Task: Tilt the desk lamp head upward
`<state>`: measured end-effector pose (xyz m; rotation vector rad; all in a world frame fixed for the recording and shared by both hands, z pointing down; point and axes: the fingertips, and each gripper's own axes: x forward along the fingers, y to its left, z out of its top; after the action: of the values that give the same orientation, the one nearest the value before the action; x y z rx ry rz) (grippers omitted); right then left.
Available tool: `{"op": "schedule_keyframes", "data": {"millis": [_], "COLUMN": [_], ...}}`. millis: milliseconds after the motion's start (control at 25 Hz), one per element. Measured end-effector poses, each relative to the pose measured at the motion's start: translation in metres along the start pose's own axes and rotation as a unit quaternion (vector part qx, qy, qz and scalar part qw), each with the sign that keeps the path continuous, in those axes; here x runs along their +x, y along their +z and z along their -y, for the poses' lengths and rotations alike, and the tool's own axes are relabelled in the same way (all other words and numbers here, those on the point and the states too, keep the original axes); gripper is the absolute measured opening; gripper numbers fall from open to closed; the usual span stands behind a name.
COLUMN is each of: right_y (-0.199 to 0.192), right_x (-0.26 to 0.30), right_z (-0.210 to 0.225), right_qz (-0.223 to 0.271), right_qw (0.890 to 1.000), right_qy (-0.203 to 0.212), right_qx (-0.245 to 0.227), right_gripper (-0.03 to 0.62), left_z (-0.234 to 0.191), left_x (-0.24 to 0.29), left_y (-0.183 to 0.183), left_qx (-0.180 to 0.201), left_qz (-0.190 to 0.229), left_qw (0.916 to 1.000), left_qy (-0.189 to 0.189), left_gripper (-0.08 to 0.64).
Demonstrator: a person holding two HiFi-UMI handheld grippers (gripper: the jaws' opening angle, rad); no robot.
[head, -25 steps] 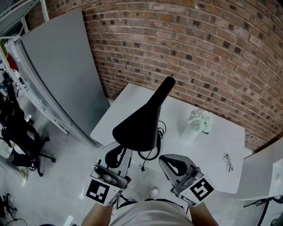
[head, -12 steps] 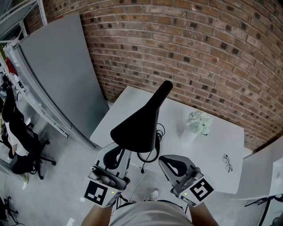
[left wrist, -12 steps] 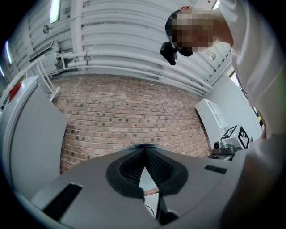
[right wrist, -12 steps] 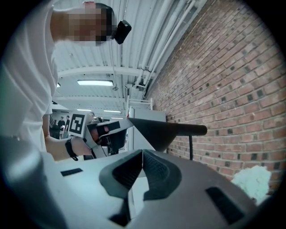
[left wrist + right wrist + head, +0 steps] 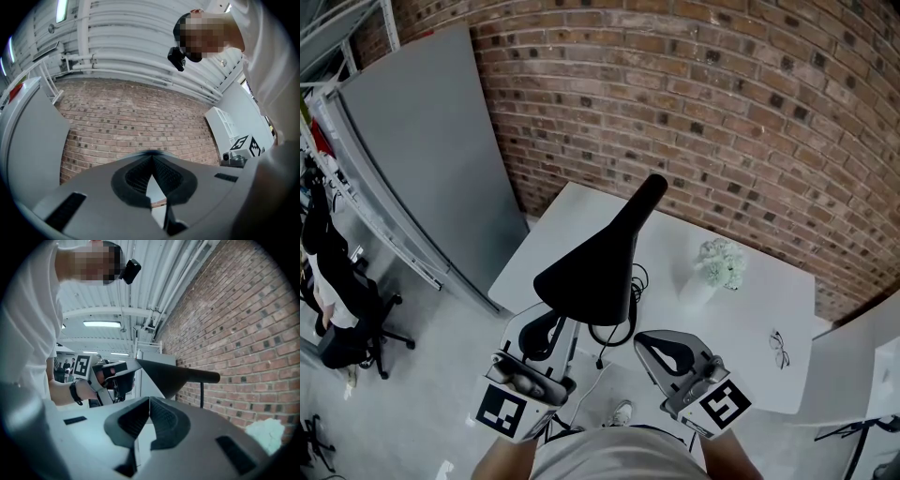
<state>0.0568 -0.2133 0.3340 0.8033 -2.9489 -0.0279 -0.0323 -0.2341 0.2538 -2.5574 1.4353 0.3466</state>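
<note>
At the near edge of the table [image 5: 759,309], the left gripper [image 5: 548,328] has its jaws pressed together on nothing, and the right gripper [image 5: 661,347] is likewise closed and empty. Both point up and away from the person. The black lamp head [image 5: 591,272] hangs just beyond them, the left gripper at its 7 o'clock and the right at its 5 o'clock. Whether the left one touches the rim cannot be told. From the head a slim arm [image 5: 645,199] runs off toward 1 o'clock, and a dark cable [image 5: 609,336] loops on the table beneath it. The tilt looks not yet begun, and the main risk is probably the grip. With closed jaws the head can only be nudged from below, and smooth tips may skid off its sloped shell. A push at one side alone would likely swing the whole lamp or tip its base instead of turning the joint. A hard shove might drag the cable and shift the lamp toward the table edge. The vase of flowers [image 5: 719,264] at the head's 3 o'clock stands near enough to be knocked over by a swinging head. The glasses [image 5: 781,346] at 4 o'clock lie well apart and seem safe.
</note>
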Motion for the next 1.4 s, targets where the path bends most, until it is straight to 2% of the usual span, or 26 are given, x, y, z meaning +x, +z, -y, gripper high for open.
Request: {"op": "schedule_keyframes", "data": {"millis": [440, 640, 920, 1400], "right_y": [0.001, 0.002, 0.003, 0.007], "right_x": [0.001, 0.000, -0.002, -0.001], "right_z": [0.000, -0.001, -0.001, -0.005], "right_qz": [-0.003, -0.003, -0.005, -0.008], "right_qw": [1.000, 1.000, 1.000, 1.000], "right_qy": [0.001, 0.001, -0.005, -0.007], "right_qx": [0.002, 0.003, 0.000, -0.002], "right_gripper": [0.018, 0.018, 0.018, 0.018], "left_z": [-0.001, -0.002, -0.002, -0.002], "left_x": [0.000, 0.005, 0.005, 0.007], "left_y": [0.002, 0.014, 0.012, 0.016], "left_qx": [-0.014, -0.005, -0.019, -0.019], "left_qz": [-0.003, 0.017, 0.012, 0.020], "left_qw": [0.9999, 0.9998, 0.9997, 0.9995], "left_qy": [-0.003, -0.005, -0.009, -0.017], "left_gripper": [0.008, 0.008, 0.008, 0.008]}}
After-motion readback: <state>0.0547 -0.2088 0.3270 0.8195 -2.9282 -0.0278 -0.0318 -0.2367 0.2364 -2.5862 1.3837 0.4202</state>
